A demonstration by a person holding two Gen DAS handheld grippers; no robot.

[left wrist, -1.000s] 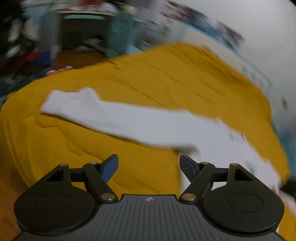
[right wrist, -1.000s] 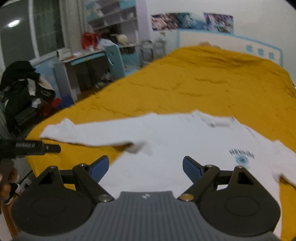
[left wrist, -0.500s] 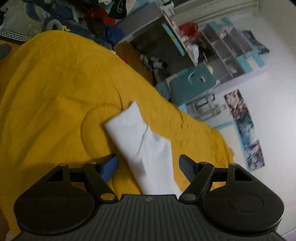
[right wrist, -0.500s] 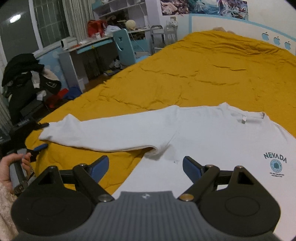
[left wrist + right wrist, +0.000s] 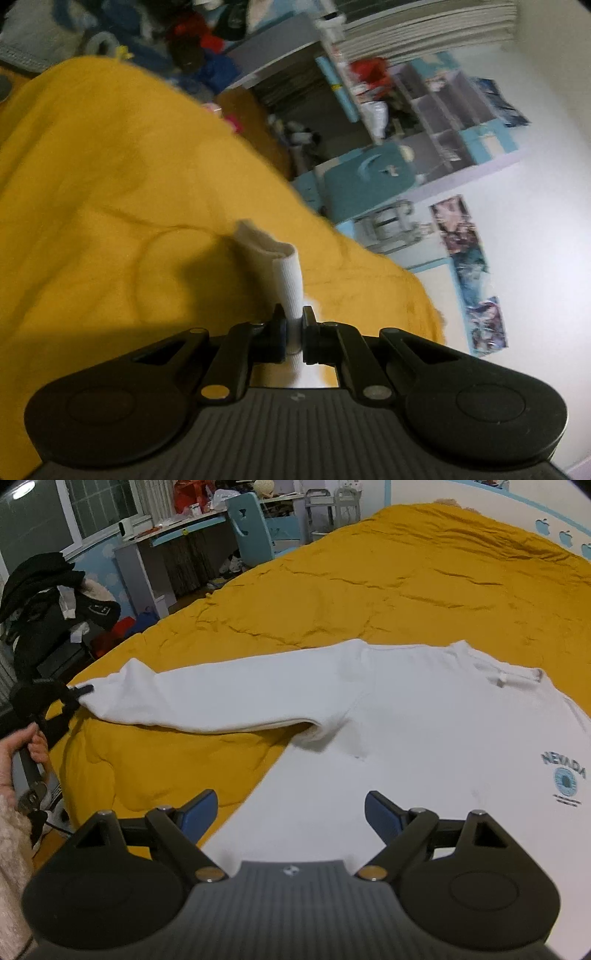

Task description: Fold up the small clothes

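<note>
Here the left claw clenches the sweatshirt sleeve stretched leftward, right claw released

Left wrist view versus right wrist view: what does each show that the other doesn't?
Only the left wrist view shows the left gripper with jaws shut on the ribbed cuff. Only the right wrist view shows the whole white sweatshirt spread flat, its NEVADA print, and the right gripper with jaws open above the hem. Both show the yellow bedcover and the blue chair.

Left gripper now clamped on sleeve cuff, cuff bunched upright
</note>
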